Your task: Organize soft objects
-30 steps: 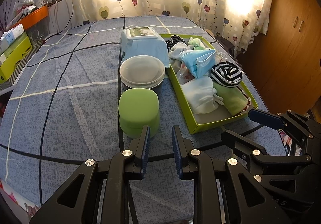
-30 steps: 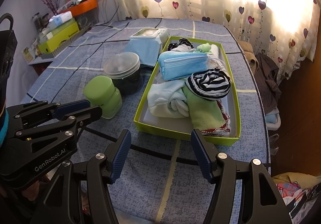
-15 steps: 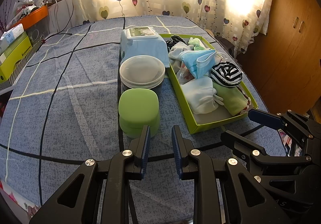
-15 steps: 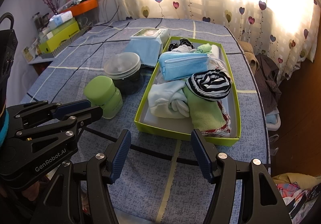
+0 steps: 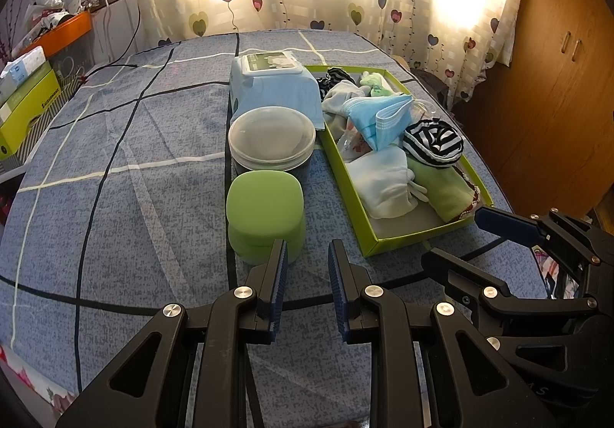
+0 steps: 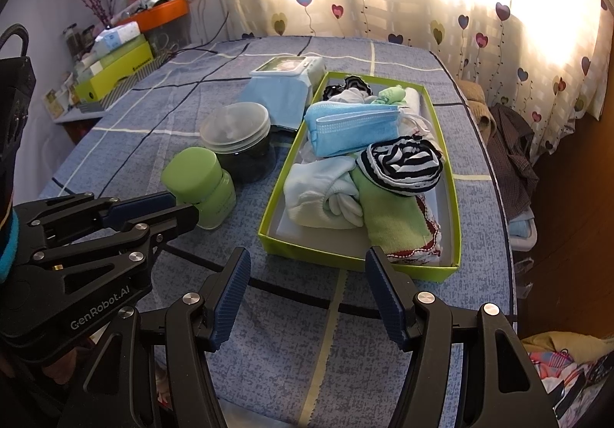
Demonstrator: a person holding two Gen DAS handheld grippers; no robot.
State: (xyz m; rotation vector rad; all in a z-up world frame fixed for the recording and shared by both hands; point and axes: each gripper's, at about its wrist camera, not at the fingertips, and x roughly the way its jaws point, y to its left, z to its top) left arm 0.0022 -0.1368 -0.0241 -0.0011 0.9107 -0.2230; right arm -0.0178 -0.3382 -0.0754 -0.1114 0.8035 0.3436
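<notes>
A lime-green tray (image 6: 276,211) (image 5: 406,234) lies on the blue checked cloth and holds soft items: a blue face mask (image 6: 353,129) (image 5: 383,117), a black-and-white striped cloth (image 6: 403,163) (image 5: 433,142), a green towel (image 6: 391,219) (image 5: 445,190), pale mittens (image 6: 326,194) (image 5: 383,186). My left gripper (image 5: 306,263) hovers just in front of a green jar, jaws narrowly apart, nothing between them. My right gripper (image 6: 307,274) stands open before the tray's near edge, empty.
Left of the tray stand a green lidded jar (image 5: 264,213) (image 6: 197,184), a clear-lidded dark jar (image 5: 270,140) (image 6: 240,144) and a pack of wet wipes (image 5: 272,83) (image 6: 286,83). Boxes (image 6: 115,67) sit on a shelf at the left; a wooden wardrobe (image 5: 556,63) is at the right.
</notes>
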